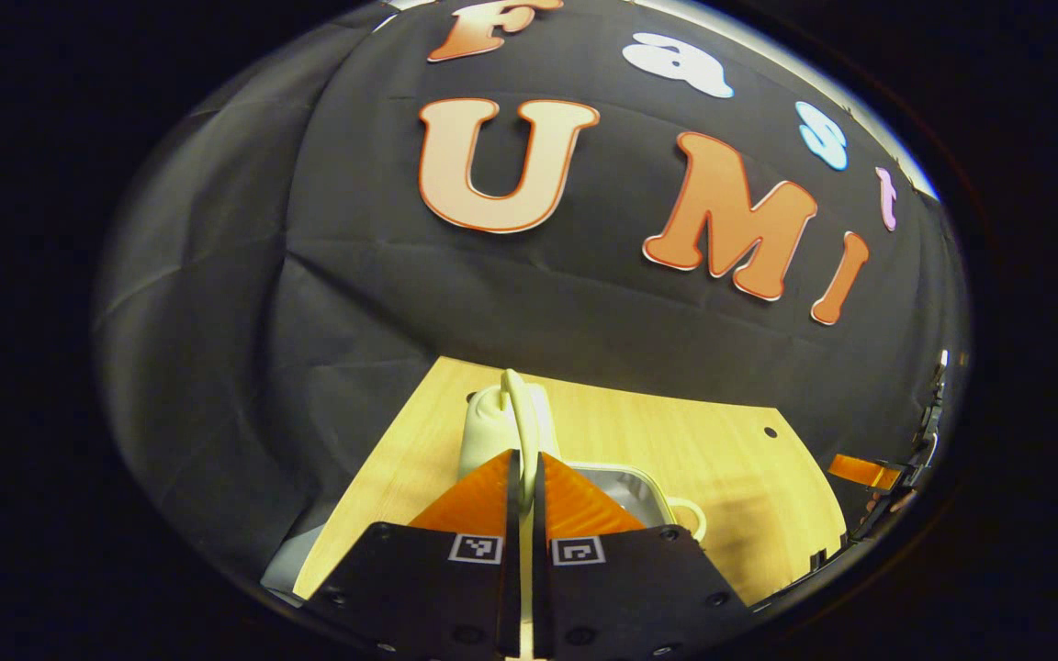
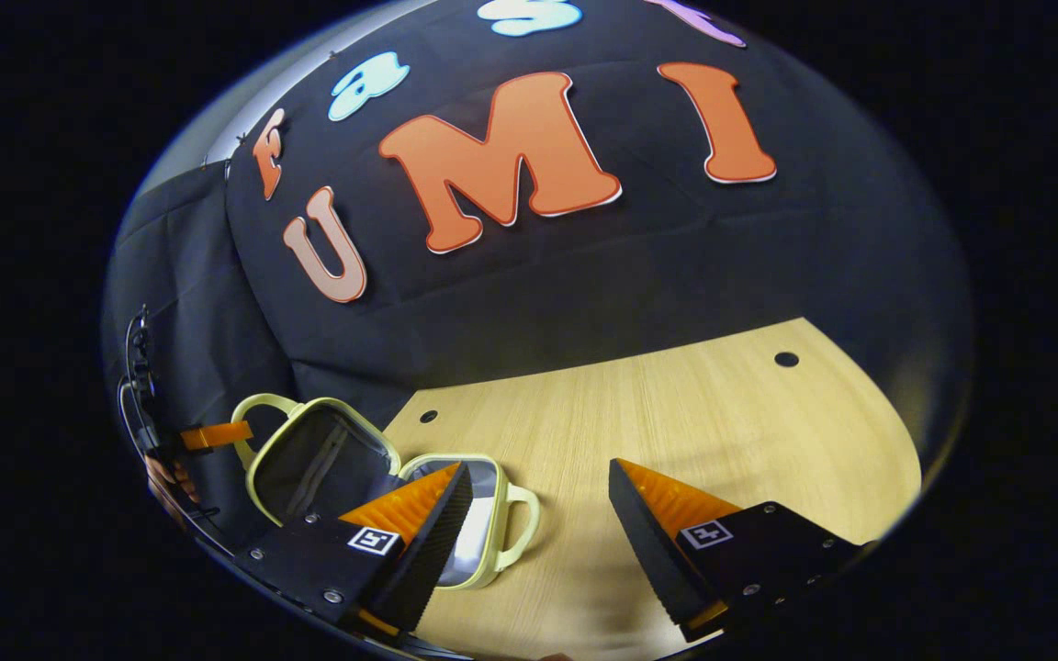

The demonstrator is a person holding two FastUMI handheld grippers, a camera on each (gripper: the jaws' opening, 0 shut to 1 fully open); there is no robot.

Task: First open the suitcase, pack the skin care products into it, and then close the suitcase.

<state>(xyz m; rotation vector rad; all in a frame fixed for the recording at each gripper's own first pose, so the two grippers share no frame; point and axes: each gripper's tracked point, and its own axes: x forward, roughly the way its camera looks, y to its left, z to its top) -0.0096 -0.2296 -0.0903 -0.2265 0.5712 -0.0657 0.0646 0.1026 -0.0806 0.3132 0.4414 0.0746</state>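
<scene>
- On the pale wooden surface point(image 2: 676, 413), which runs back to the black cloth wall, the small suitcase point(image 2: 327, 459) lies open at the near left in the right gripper view; a few dark round holes dot the boards.
- The suitcase is a little case with a pale yellow-green rim. Its lid point(image 2: 318, 454) stands raised, dark lining facing the camera, with a loop handle on its far-left edge. The lower half point(image 2: 492, 523) lies flat on the surface, its own loop handle pointing right.
- In the left gripper view the lid point(image 1: 501, 427) is seen edge-on, upright just past the fingers, and the lower half point(image 1: 625, 487) lies beside it to the right with its handle at the right end.
- The left tool point(image 1: 526, 473) is closed on the lid's rim: both fingers meet with the thin pale edge pinched between them.
- The right tool point(image 2: 538, 487) stands wide open over the surface, gripping nothing. Its left finger overlaps the suitcase's lower half in the picture; whether it touches I cannot tell. Its right finger hangs over bare wood.
- At the far left of the right gripper view the left tool's finger reaches the lid's handle side; part of a hand shows behind it.
- I can make out no contents in the lower half, which is partly hidden.
</scene>
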